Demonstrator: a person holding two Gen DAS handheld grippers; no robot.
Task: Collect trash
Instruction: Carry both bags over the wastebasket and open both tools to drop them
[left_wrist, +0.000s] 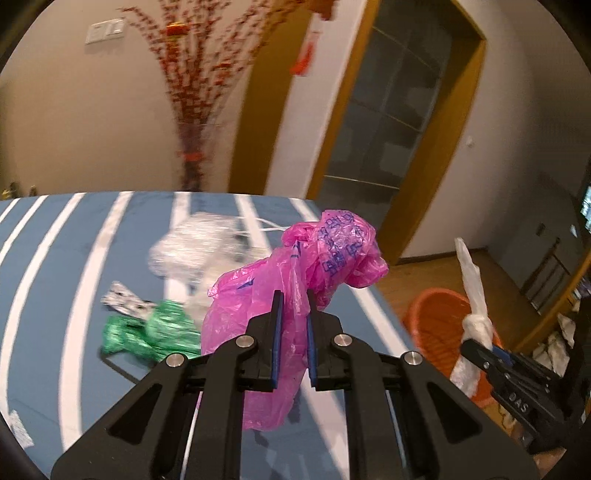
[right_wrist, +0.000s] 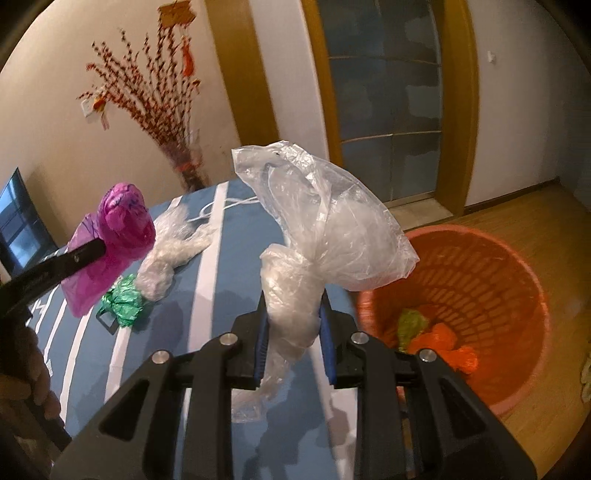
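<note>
Clamped jaws on both tools carry the load: the left gripper (left_wrist: 291, 321) is pinched tight on a crumpled magenta plastic bag with blue print (left_wrist: 306, 280), while the right gripper (right_wrist: 293, 321) squeezes the knotted neck of a clear, crinkled plastic bag (right_wrist: 325, 229). Both bags hang in the air above the blue tablecloth with white stripes (left_wrist: 55, 266), the clear one nearer the round orange plastic mesh basket (right_wrist: 480, 280) on the wooden floor beside the table.

Well apart from the basket, a crushed clear plastic wrap (right_wrist: 173, 243), a crumpled green foil wrapper (right_wrist: 123, 301) and a small silver printed sachet (left_wrist: 122, 301) lie on the cloth. The step in hand appears to be the carry; next, each bag likely needs bringing over the basket's mouth before the jaws let go.

Blur softens the far clutter. Orange and yellow-green scraps (right_wrist: 432, 336) inside the basket cannot be identified, and a dark flat object beneath the green wrapper is mostly hidden.
</note>
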